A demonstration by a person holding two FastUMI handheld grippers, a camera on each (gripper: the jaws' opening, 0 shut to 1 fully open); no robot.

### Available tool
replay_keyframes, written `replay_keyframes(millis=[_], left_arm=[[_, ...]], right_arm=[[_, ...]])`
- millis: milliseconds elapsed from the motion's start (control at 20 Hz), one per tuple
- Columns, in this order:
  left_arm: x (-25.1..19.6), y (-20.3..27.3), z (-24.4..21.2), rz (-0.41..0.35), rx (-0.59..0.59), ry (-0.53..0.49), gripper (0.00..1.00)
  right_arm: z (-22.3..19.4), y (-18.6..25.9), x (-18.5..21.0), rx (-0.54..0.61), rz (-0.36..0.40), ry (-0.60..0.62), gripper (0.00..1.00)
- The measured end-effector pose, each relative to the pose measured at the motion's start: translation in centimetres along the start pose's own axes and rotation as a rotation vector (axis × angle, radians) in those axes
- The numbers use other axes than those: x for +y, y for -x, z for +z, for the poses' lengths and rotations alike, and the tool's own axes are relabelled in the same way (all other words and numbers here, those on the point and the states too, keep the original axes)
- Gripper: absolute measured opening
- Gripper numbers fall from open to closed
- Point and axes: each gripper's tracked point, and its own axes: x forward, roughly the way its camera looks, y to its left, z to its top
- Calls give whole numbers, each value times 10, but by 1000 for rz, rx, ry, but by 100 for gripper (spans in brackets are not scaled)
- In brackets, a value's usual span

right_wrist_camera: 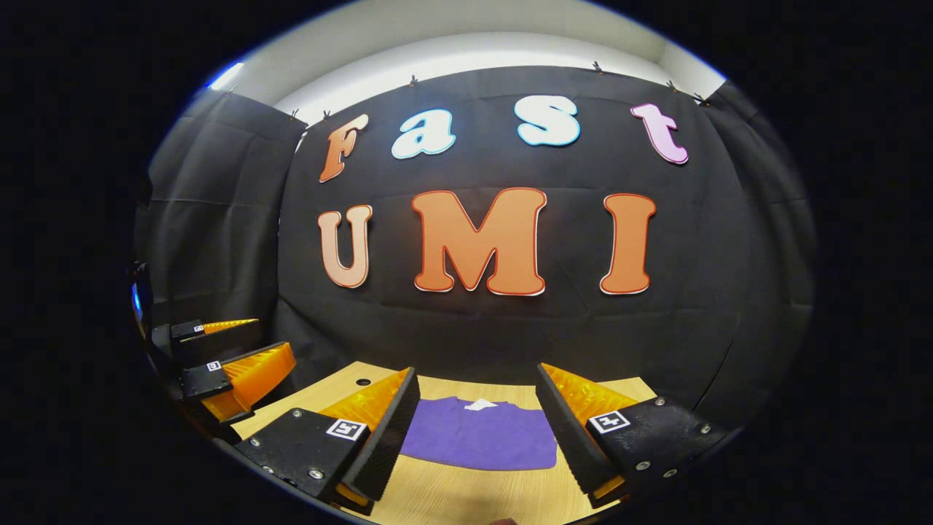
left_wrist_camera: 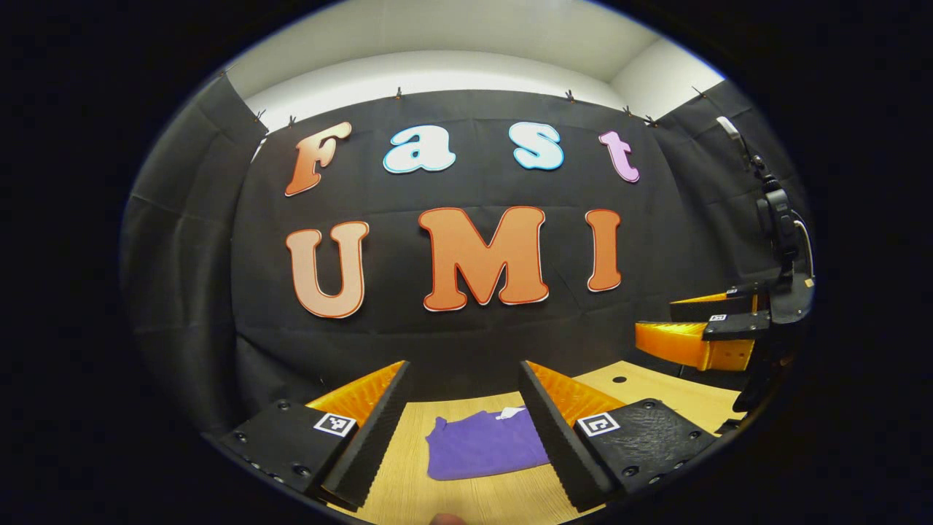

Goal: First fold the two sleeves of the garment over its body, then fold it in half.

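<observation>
1. I am holding my left gripper point(left_wrist_camera: 464, 430) above the wooden surface point(left_wrist_camera: 408, 488), its jaws standing wide apart and gripping nothing.
2. I am holding my right gripper point(right_wrist_camera: 477, 437) up over the same surface point(right_wrist_camera: 466, 496), its jaws likewise spread wide and holding nothing.
3. The purple garment point(left_wrist_camera: 482, 445) is lying flat on the surface as a compact, roughly rectangular bundle, showing between my left jaws in the left gripper view, with its right side passing behind the right finger.
4. In the right gripper view the garment point(right_wrist_camera: 481, 436) is lying between my right jaws, toward the far edge of the surface, close to the black cloth wall point(right_wrist_camera: 466, 328).
5. A small white tag point(right_wrist_camera: 481, 404) is showing at the garment's far edge, at the collar; in the left gripper view the tag point(left_wrist_camera: 512, 413) is sitting at the far right corner of the bundle.
6. Neither pair of jaws is touching the cloth; both are hanging apart from it.
7. In the left gripper view my right gripper point(left_wrist_camera: 700, 332) is appearing off to the right, raised above the right part of the surface, its fingers parted.
8. In the right gripper view my left gripper point(right_wrist_camera: 233, 357) is appearing at the left, above the left edge of the surface, fingers parted too.
9. Small dark holes are showing in the wood near the far edge.
</observation>
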Motion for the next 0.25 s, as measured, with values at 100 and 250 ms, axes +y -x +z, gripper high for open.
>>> replay_keyframes(millis=[100, 250], left_arm=[[-1, 0, 4, 0, -12, 2, 94], [1, -1, 5, -9, -17, -16, 94]], right_arm=[[2, 4, -1, -3, -5, 13, 95], [6, 5, -3, -10, -9, 45, 100]])
